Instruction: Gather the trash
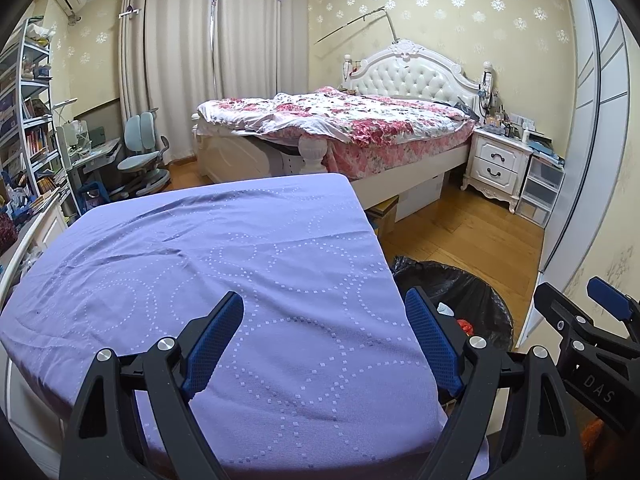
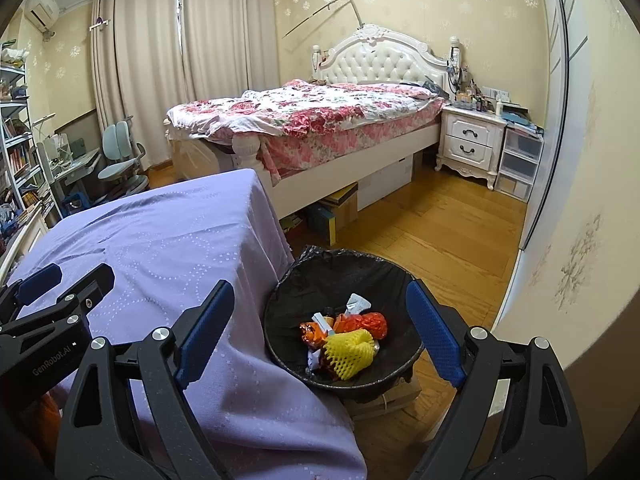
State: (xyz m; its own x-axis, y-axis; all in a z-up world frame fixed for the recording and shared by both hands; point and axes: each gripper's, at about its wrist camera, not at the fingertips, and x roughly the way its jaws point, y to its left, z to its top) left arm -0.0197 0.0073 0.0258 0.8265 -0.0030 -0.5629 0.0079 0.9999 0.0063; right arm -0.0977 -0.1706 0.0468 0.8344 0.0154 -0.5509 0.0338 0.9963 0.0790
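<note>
In bin (image 2: 344,280) rt of table: upright yellow foam net (image 2: 350,350); both grippers (image 1: 324,340) (image 2: 320,332) wide, empty

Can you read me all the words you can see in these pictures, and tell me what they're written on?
"DAS" is on the black body of the right tongs, seen from the left camera.
"GenRobot.AI" is on the black body of the left tongs, seen from the right camera.
The spines of the books on the shelf are too small to read.
The wrappers in the trash bin show no readable words.
</note>
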